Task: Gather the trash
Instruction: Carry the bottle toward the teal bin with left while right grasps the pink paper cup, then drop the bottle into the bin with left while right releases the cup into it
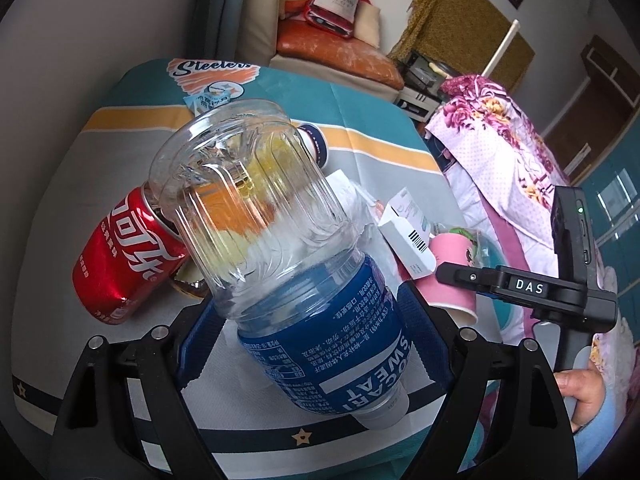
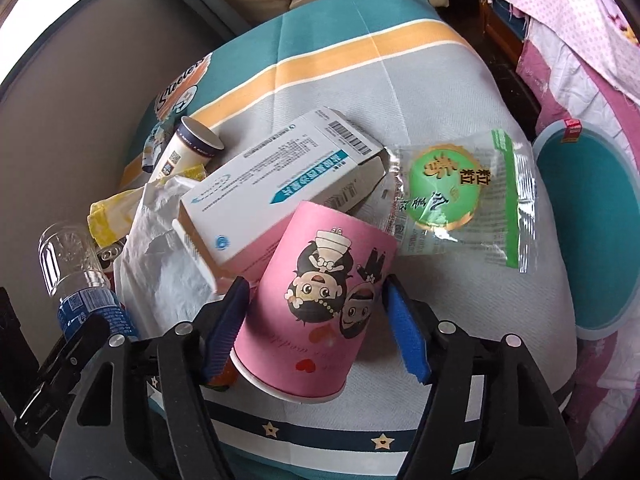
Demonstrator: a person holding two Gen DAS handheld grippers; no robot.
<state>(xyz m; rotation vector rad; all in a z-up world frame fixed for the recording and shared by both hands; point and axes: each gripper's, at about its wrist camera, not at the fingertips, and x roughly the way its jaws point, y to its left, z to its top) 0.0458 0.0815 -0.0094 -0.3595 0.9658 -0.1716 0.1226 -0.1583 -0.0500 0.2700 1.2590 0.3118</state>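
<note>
A clear plastic bottle (image 1: 280,232) with a blue label hangs tilted, base up, above the table, and my left gripper (image 1: 308,308) is shut on its labelled part. A pink paper cup (image 2: 316,300) with cartoon figures lies on its side on the cloth. My right gripper (image 2: 316,284) is open around it, blue pads close on both sides and a thin gap at the right one. In the left wrist view the right gripper (image 1: 480,276) reaches over the pink cup (image 1: 452,276), held by a hand (image 1: 580,392). The bottle (image 2: 80,280) also shows at the left of the right wrist view.
A red cola can (image 1: 120,256) lies left of the bottle. A white box (image 2: 280,176), a green snack wrapper (image 2: 452,188), a white bag (image 2: 160,248), a yellow wrapper (image 2: 108,216) and a dark-rimmed paper cup (image 2: 192,144) litter the striped tablecloth (image 2: 400,88). A teal round container (image 2: 580,232) stands right.
</note>
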